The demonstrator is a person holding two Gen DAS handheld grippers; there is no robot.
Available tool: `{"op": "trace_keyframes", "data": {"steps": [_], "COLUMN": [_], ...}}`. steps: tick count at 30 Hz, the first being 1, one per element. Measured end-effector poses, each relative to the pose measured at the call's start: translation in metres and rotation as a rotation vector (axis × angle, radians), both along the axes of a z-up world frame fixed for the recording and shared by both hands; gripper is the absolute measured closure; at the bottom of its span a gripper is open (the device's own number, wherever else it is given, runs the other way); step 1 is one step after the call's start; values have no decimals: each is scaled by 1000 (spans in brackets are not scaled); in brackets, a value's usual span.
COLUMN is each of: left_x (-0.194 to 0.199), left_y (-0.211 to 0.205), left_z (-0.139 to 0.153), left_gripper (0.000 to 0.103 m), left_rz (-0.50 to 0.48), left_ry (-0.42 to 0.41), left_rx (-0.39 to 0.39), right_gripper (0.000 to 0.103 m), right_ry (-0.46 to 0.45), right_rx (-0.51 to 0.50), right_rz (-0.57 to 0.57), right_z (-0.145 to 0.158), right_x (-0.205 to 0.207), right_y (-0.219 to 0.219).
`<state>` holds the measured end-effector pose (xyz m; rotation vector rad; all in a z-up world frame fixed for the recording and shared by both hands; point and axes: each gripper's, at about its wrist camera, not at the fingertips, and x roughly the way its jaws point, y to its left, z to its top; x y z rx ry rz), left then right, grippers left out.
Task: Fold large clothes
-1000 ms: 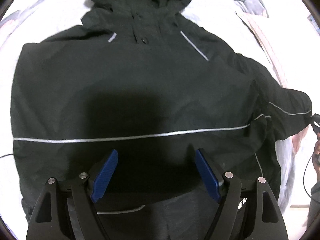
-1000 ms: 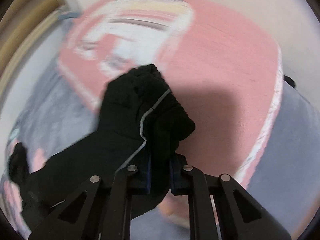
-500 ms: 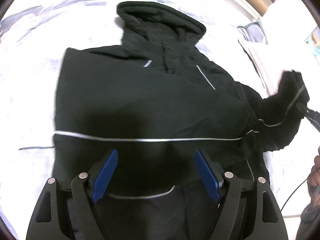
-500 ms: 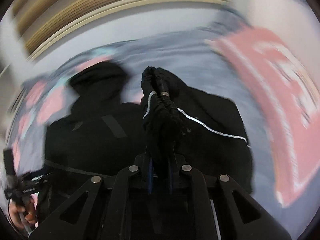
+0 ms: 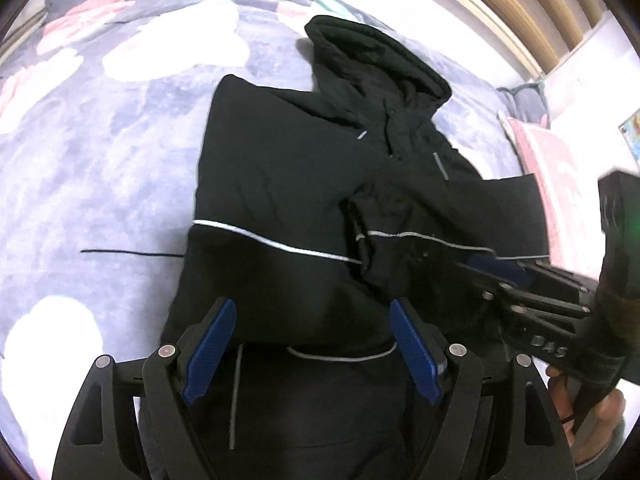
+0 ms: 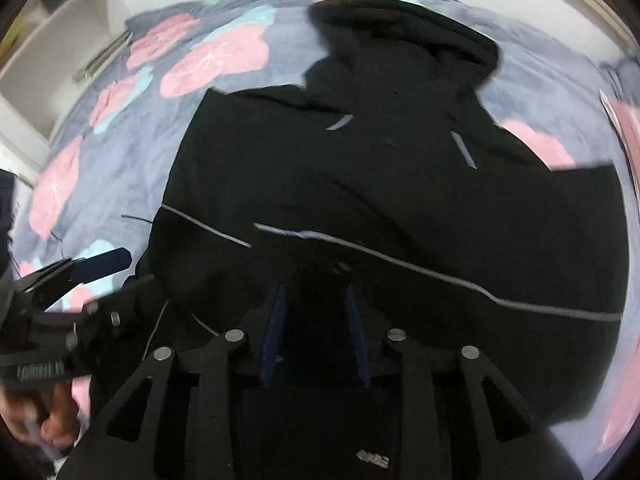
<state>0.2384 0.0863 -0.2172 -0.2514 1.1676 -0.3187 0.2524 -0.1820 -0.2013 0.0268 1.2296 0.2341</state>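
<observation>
- Since a second ago, the right sleeve [image 5: 404,232] has gone from hanging out over the pink pillow [image 5: 556,184] to lying across the chest of the black jacket [image 5: 288,184], cuff near the middle of the silver stripe [image 5: 280,243].
- Half a second back, the right gripper [image 6: 316,316] was pinched tight on that cuff; now its blue pads stand apart by a narrow gap, with dark cloth beneath. I cannot tell whether the cuff is fully let go or only loosened.
- Seen from the left wrist, the same right gripper [image 5: 496,270] reaches in from the right edge, its tip at the folded sleeve.
- Left gripper [image 5: 312,344] hangs wide open above the jacket's lower hem, holding nothing, as in both earlier views.
- Jacket lies front-up on the flowered bedcover [image 5: 112,168], hood [image 5: 376,60] toward the headboard, and the left side already looks tucked in to a straight edge.
- My reading: with both sleeves in, the body is ready to be folded hem to hood, and the open left gripper is well placed over the hem for that.
- Writing: raised letters on the right gripper's body read roughly "DAS" in the left view; a small mark on its near face in the right view is too small to read. No brand shows on the jacket.
</observation>
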Motion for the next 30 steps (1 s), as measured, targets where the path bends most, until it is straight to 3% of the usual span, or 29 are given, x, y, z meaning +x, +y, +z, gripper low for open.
{"op": "trace_keyframes", "data": {"steps": [3,9,12,16,17,18,19,22,26,28,30], "left_x": [10,36,51,64,66,68,69,64,52,48,43], "left_y": [-11,-37,-47,-63,-67,-73,-79,-80,-43,-19,7], "left_z": [-4,-20,-37,-58,-59,-60,-61,-41,12,29,35], "left_gripper": [23,23,23,24,30,59,77,82,84,84,84], "left_rz": [-46,-60,-8,-24,-39,-65,-93,-116,-54,-19,14], "left_ry": [10,50,80,109,95,96,118,43,-77,-104,-102], "left_rx": [-55,-215,-170,-138,-134,-141,-156,-144,-197,-195,-176], "right_gripper": [47,46,46,46,46,46,44,44,42,33,31], "right_ry": [-45,-52,-30,54,70,80,79,75,21,-15,-34], "right_rx": [35,-72,-87,-114,-127,-136,-136,-77,29,54,51], "right_rz": [-88,-328,-380,-373,-373,-373,-378,-389,-377,-361,-339], "right_z": [21,17,-1,-38,-46,-50,-51,-40,-7,7,8], "right_x": [-16,-28,-33,-29,-29,-28,-27,-27,-30,-30,-26], "right_y": [-56,-156,-182,-181,-179,-176,-176,-177,-175,-172,-166]}}
